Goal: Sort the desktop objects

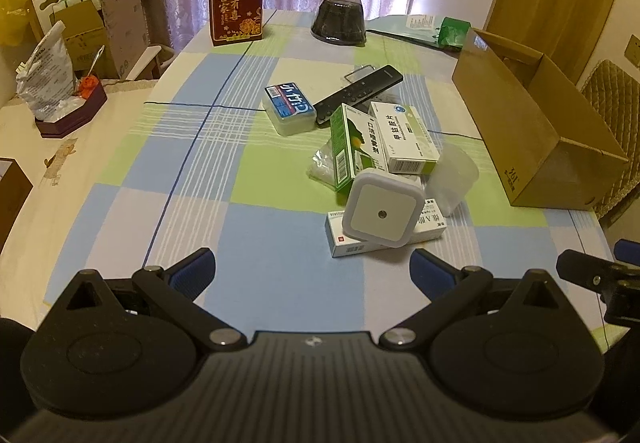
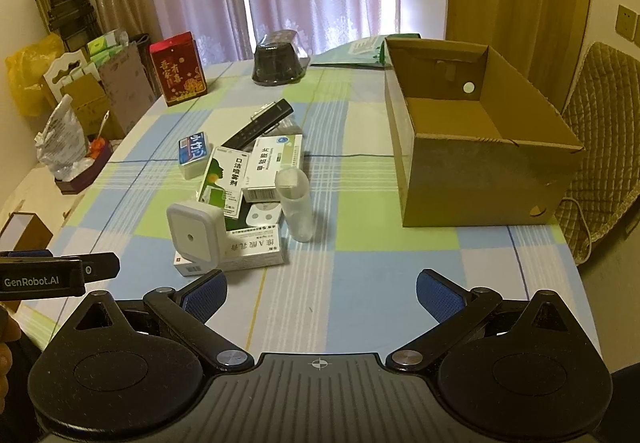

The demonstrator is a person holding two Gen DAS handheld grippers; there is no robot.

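A heap of small objects lies mid-table: a white square night light (image 1: 383,211) (image 2: 195,236) leaning on a flat white medicine box (image 1: 384,233) (image 2: 248,251), a green spray box (image 1: 352,147) (image 2: 224,179), a white-green tablet box (image 1: 404,137) (image 2: 272,167), a translucent plastic cup (image 1: 454,177) (image 2: 296,203), a black remote (image 1: 358,93) (image 2: 260,125) and a blue-labelled floss case (image 1: 289,109) (image 2: 194,155). An open cardboard box (image 1: 532,123) (image 2: 476,147) stands to the right, with nothing inside. My left gripper (image 1: 312,273) and right gripper (image 2: 322,293) hover open, holding nothing, just short of the heap.
A red gift box (image 1: 237,5) (image 2: 178,69), a dark dome-shaped container (image 1: 339,17) (image 2: 277,61) and a green packet (image 1: 452,31) stand at the table's far end. A side table on the left carries bags and cartons (image 1: 60,83). A padded chair (image 2: 600,131) stands beside the cardboard box.
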